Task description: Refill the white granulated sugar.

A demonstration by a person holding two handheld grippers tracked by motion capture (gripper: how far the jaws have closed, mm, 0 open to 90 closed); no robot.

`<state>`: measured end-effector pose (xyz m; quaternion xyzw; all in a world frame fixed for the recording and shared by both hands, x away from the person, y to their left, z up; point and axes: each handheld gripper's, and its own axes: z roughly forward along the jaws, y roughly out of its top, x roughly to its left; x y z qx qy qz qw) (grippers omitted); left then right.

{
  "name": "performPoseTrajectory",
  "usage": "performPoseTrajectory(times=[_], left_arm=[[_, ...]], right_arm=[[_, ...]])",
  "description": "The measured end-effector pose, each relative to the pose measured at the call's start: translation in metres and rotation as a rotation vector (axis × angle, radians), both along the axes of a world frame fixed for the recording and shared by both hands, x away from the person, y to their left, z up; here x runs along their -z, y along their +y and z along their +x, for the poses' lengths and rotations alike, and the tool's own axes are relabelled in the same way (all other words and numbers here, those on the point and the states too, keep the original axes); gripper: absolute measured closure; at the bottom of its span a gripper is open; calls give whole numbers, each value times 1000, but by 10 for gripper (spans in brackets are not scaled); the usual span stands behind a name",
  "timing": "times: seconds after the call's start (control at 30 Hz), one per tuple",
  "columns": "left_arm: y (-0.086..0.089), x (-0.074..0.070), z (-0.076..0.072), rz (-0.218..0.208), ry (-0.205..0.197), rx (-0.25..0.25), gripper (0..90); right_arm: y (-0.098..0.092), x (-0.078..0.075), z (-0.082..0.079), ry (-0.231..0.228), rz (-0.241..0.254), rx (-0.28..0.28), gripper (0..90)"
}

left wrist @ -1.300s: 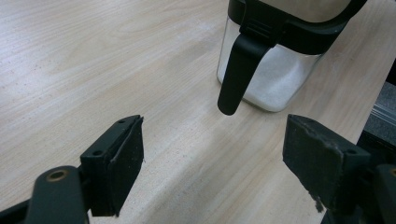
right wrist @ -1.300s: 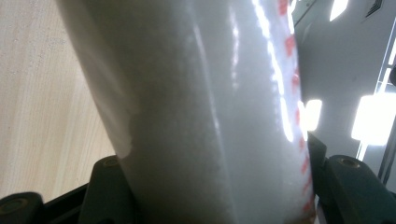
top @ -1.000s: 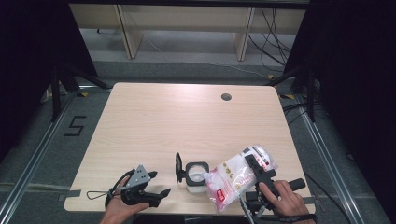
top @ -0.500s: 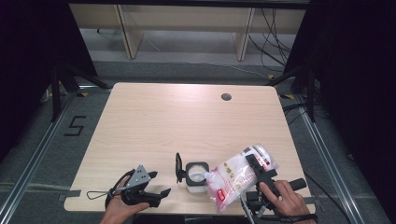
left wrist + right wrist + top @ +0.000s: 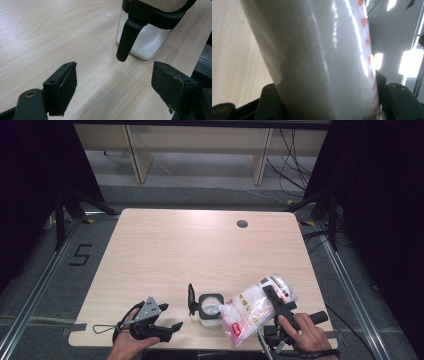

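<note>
A clear jar (image 5: 209,309) with white grains in it stands near the table's front edge, its black lid (image 5: 191,299) flipped up to the left. My right gripper (image 5: 271,293) is shut on a clear bag of white grains with red print (image 5: 252,309). The bag is tilted, with its lower end beside the jar's rim. In the right gripper view the bag (image 5: 319,60) sits pressed between both jaws of the gripper (image 5: 328,96). My left gripper (image 5: 170,318) rests open on the table left of the jar. Its view shows the jar (image 5: 147,41) and a black lid flap (image 5: 126,40) ahead of the open gripper (image 5: 115,85).
The light wooden table (image 5: 200,250) has a round cable hole (image 5: 242,224) at the back right. A hand (image 5: 310,335) holds the right gripper at the front right edge. Dark stands and shelving lie beyond the table, and a "5" mark (image 5: 80,255) is on the floor at left.
</note>
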<state>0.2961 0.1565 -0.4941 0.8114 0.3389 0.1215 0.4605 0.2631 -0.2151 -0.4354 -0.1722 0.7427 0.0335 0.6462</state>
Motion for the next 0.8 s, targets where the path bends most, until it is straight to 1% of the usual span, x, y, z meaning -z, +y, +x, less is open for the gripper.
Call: performPoseTrajectory(times=[0.03, 0.07, 0.1, 0.13, 0.17, 0.2, 0.23, 0.3, 0.33, 0.37, 0.4, 0.47, 0.5, 0.53, 0.57, 0.6, 0.63, 0.67, 0.7, 0.73, 0.77, 0.8], left_arm=[[0, 0, 0, 1, -1, 1, 201], [0, 0, 0, 0, 1, -1, 201], [0, 0, 0, 1, 0, 0, 201], [1, 0, 0, 4, -4, 4, 201], [0, 0, 0, -1, -3, 1, 201], [0, 0, 0, -1, -3, 1, 201], [1, 0, 0, 7, 3, 6, 201], [0, 0, 0, 0, -2, 1, 201], [1, 0, 0, 3, -7, 4, 201], [1, 0, 0, 8, -2, 5, 201], [0, 0, 0, -1, 1, -1, 201], [0, 0, 0, -2, 3, -2, 201], [0, 0, 0, 6, -5, 4, 201], [0, 0, 1, 15, -10, 12, 201], [0, 0, 0, 18, -6, 9, 201], [0, 0, 0, 18, -6, 9, 201], [1, -1, 0, 18, -6, 11, 201], [0, 0, 0, 7, -8, 9, 201], [0, 0, 0, 7, -8, 9, 201], [1, 0, 1, 21, -4, 12, 201], [0, 0, 0, 11, 3, 4, 201], [0, 0, 0, 11, 3, 4, 201]], right_arm=[[0, -1, 1, -7, -10, -8, 436], [-1, 1, 1, 9, 10, 9, 436], [1, -2, 1, 1, -25, -1, 436], [1, -2, 1, 5, -33, -3, 436], [1, -2, 0, 14, -38, 16, 436], [1, -3, 0, 15, -38, 11, 436], [-1, 2, 0, 10, 21, 10, 437], [-1, 2, 0, 6, 21, 10, 437], [0, 1, 0, 13, 9, 1, 437], [-1, 0, -1, 20, 5, 14, 437], [-1, 0, 0, 25, 12, 19, 437], [-1, 0, -1, 24, 13, 25, 437], [-1, 0, -1, 19, 15, 19, 437], [-1, -2, -1, 30, 0, 30, 438], [-1, -2, -1, 25, -3, 23, 438], [0, -4, 0, 10, -26, 11, 438], [0, -3, -1, 19, -18, 24, 438], [0, -3, -1, 17, -18, 19, 438], [-1, -3, -1, 26, -11, 29, 438], [-1, -3, -1, 26, -11, 29, 438], [-1, -3, -1, 23, -14, 28, 439], [-1, -3, -1, 23, -14, 28, 439]])
